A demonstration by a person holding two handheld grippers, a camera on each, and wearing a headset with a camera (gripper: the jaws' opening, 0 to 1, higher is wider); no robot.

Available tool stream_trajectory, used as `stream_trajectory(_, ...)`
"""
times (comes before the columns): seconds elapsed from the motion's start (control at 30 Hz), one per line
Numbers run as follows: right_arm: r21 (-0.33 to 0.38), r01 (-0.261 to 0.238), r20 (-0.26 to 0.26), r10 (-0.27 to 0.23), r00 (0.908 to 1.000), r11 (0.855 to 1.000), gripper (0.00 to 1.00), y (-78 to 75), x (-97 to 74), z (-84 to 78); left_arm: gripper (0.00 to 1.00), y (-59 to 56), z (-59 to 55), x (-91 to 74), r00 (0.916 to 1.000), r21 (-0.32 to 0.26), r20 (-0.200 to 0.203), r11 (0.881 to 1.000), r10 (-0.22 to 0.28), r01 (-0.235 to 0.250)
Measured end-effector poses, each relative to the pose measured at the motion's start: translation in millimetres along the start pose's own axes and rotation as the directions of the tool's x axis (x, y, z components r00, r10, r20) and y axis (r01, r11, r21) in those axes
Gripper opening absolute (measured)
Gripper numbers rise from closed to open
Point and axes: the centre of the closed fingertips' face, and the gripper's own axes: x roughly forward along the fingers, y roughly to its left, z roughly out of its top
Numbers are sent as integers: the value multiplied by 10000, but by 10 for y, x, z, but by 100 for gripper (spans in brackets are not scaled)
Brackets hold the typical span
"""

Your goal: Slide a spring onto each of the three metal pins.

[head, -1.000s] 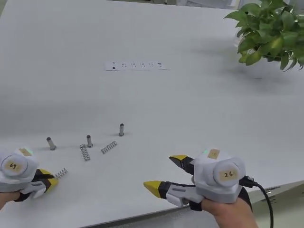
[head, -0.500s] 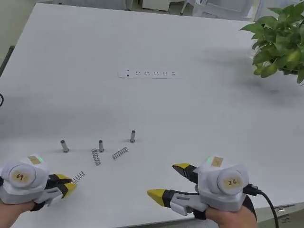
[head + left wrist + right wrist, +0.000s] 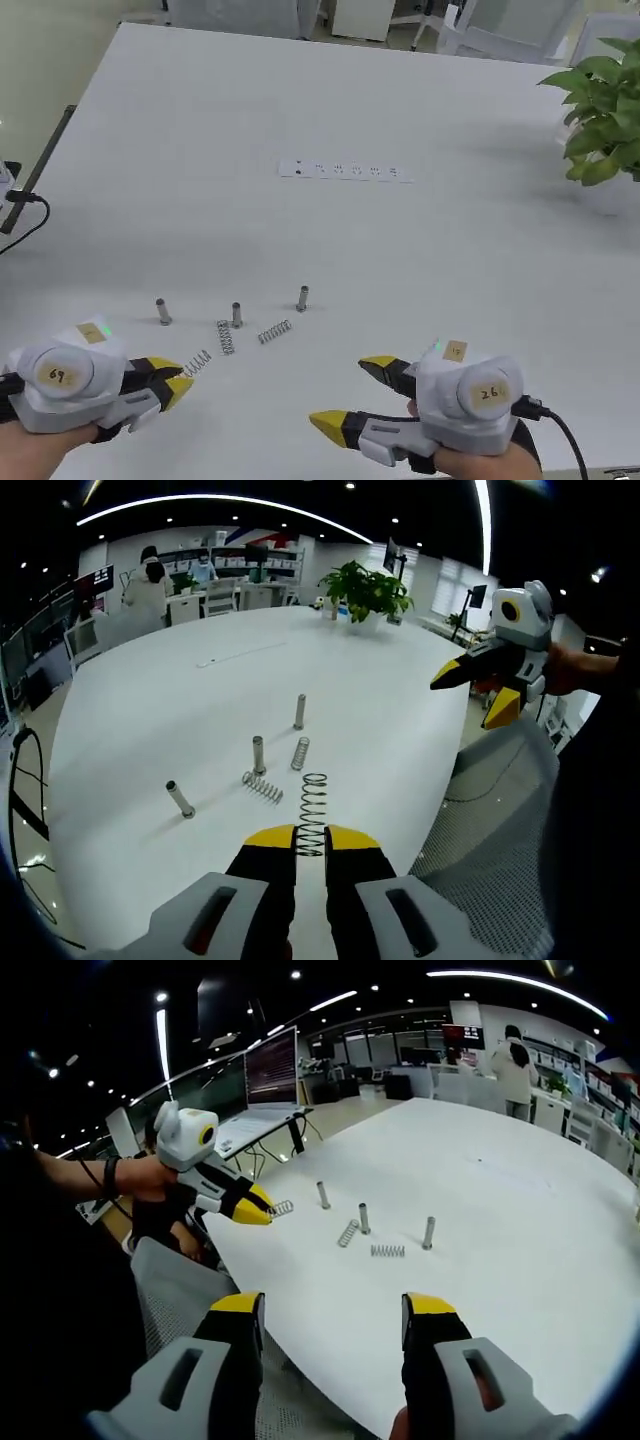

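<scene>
Far left, near the front edge of the white table (image 3: 450,250): left gripper (image 3: 178,377), jaws closed to a narrow gap, pinching one end of a spring (image 3: 197,362). The rest of the coil juts past the yellow tips, toward the pins. The left gripper view agrees: left gripper (image 3: 311,840) nipped on the near end of the spring (image 3: 313,810), coil pointing straight away along the jaws. Whether the free end touches the table, cannot tell. Next, beyond the held spring, three pins stand upright in a loose row, all bare: left pin (image 3: 163,311), middle pin (image 3: 237,315), and right pin (image 3: 302,298) set slightly farther back. Two more springs lie flat on the table. The first loose spring (image 3: 225,337) is just beside the foot of the middle pin, on the near side; contact cannot be told. The second loose spring (image 3: 274,332) lies between the middle and right pins, a little nearer the person. Farther back, centre: a white power strip (image 3: 345,171), flat on the table. Right of the parts and well apart from them: right gripper (image 3: 350,393), jaws spread wide, nothing between them. The right gripper view shows the same, right gripper (image 3: 333,1305) agape and empty at the table's edge. Far right, back: a leafy plant (image 3: 605,130).
</scene>
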Motion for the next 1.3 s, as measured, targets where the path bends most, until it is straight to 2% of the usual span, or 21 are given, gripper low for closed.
stream_trajectory(0.1,-109,-157,12,157,9999,9998,51,15,20,26,3,-89,75,-29,9999,196,113,9998,-11,9)
stream_trajectory(0.23,-186,-408,135,411,9991,9990,46,39,48,80,3,-143,132,-48,9995,322,316,9995,-26,16)
stream_trajectory(0.5,-613,-1066,37,1071,9942,9924,39,165,112,162,3,-374,238,-84,9977,443,655,9989,-171,142)
stream_trajectory(0.57,-583,-1294,104,1302,9914,9899,38,217,139,195,3,-401,247,-82,9974,471,687,9988,-197,165)
stream_trajectory(0.73,-669,-1798,119,1810,9834,9814,36,343,234,247,3,-556,320,-77,9958,686,803,9969,-437,382)
stream_trajectory(0.93,-696,-2160,85,2171,9761,9739,34,445,310,270,3,-720,397,-71,9943,1084,836,9924,-667,575)
stream_trajectory(1.07,-639,-2422,212,2440,9695,9681,29,491,320,296,3,-808,433,-81,9926,1164,916,9909,-792,683)
stream_trajectory(1.3,-550,-2921,237,2937,9556,9548,18,577,312,317,3,-929,461,-58,9906,1585,834,9829,-1082,940)
